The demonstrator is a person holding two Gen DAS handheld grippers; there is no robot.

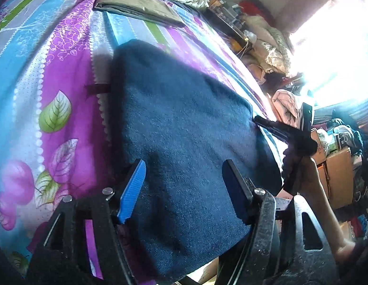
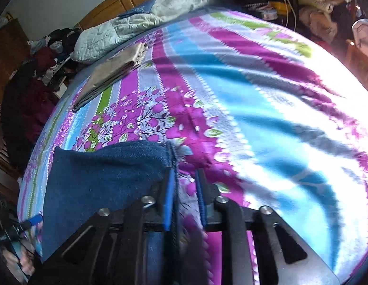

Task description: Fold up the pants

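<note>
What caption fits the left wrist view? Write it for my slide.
Open left gripper above folded blue pants on a floral bedsheet.

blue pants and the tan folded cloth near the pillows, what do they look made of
Blue pants: likely denim, matte, with a woven twill texture and a stitched edge seam. Tan folded cloth: possibly satin or a smooth synthetic, given its soft sheen.

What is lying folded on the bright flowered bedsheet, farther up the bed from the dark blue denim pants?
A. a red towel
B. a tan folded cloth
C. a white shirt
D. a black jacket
B: a flat tan folded cloth lies on the purple and blue flowered bedsheet, beyond the dark blue denim pants.
</note>
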